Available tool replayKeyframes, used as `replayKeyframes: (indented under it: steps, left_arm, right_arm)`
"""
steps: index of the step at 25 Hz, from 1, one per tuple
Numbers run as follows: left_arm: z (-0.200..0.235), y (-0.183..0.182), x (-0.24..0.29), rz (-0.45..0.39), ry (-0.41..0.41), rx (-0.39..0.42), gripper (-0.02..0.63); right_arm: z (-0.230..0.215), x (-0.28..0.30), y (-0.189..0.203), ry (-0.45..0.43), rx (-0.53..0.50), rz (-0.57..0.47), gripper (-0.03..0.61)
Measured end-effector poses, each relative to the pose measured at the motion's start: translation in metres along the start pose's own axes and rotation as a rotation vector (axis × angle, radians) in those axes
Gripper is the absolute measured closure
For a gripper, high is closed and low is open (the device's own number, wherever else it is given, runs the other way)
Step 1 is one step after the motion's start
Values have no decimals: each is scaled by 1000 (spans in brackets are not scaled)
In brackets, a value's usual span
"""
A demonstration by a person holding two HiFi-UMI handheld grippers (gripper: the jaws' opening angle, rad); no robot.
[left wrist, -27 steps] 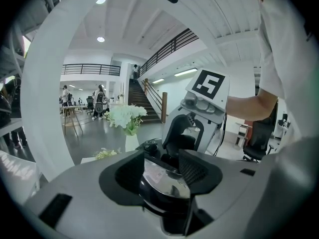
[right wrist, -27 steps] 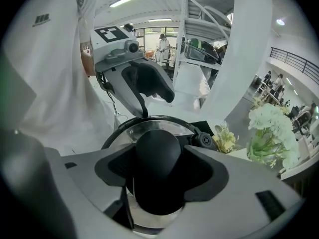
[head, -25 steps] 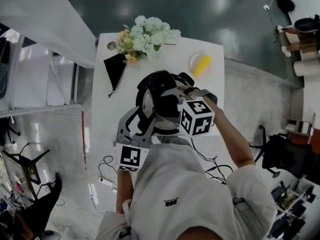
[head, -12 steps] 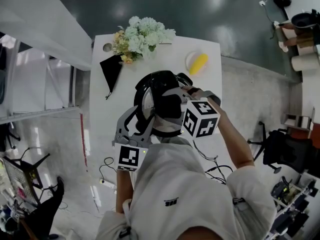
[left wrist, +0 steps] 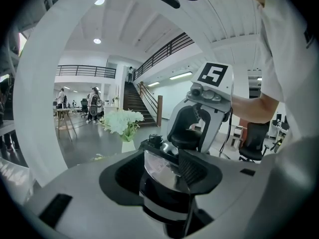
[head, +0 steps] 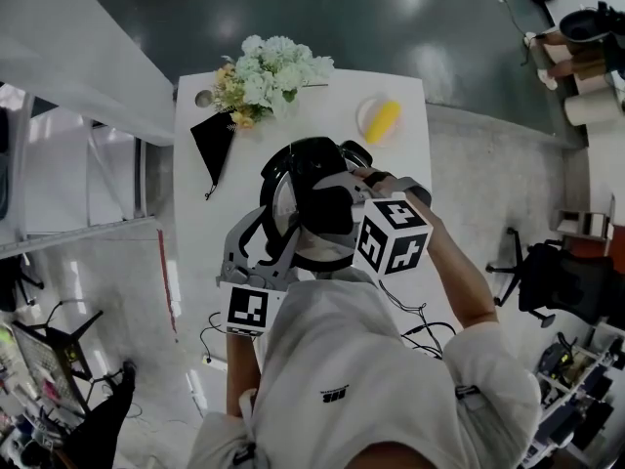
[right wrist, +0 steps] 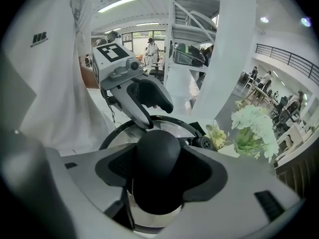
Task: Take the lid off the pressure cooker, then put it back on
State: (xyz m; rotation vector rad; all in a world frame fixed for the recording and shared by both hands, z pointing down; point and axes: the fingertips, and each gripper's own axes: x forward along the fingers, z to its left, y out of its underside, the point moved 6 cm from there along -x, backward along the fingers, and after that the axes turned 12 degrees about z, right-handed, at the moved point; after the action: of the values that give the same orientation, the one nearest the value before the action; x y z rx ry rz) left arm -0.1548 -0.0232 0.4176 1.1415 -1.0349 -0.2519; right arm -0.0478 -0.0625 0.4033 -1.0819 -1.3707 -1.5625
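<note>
The pressure cooker (head: pixel 291 201) stands mid-table, with a black rim and a shiny lid (right wrist: pixel 172 128). My right gripper (head: pixel 328 213) comes down from the right over the lid. It is shut on the lid's round black knob (right wrist: pixel 158 156), and its jaws have just been closing a little on it. In the left gripper view that same knob (left wrist: pixel 185 139) sits in the right gripper (left wrist: pixel 188 133). My left gripper (head: pixel 277 238) reaches in from the near left, shut on the cooker's near edge (left wrist: pixel 162 183). Whether the lid has parted from the pot I cannot tell.
At the table's far edge stands a bunch of pale flowers (head: pixel 269 74). A yellow thing on a small white plate (head: pixel 382 120) sits at the far right, a black pouch (head: pixel 215 137) at the far left. Cables lie on the floor by the table (head: pixel 210 335).
The right gripper has risen slightly with the knob between its jaws. The left gripper has stayed at the cooker's edge.
</note>
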Motion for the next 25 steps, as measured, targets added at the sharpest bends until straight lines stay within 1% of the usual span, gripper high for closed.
replayKeyframes:
  steps: [5,11,18,21,25]
  left_arm:
    - [2,-7,-3,-40,19,20,385]
    - [-3,-19,1,-76,71,72,386]
    - [-23,-38,16,-108,154,120,387]
    - [-34,-47,26,-108,181,134,387]
    - [-54,-59,43,-93,218,176,390]
  right_arm:
    - [6,-11,-1,19,18,10,298]
    - [8,-27,13,78,97,28,298]
    - [14,-49,50,163,245,51,298]
    - [20,-59,70,192,300,64,298]
    - [30,-71,96,227,372,74,298]
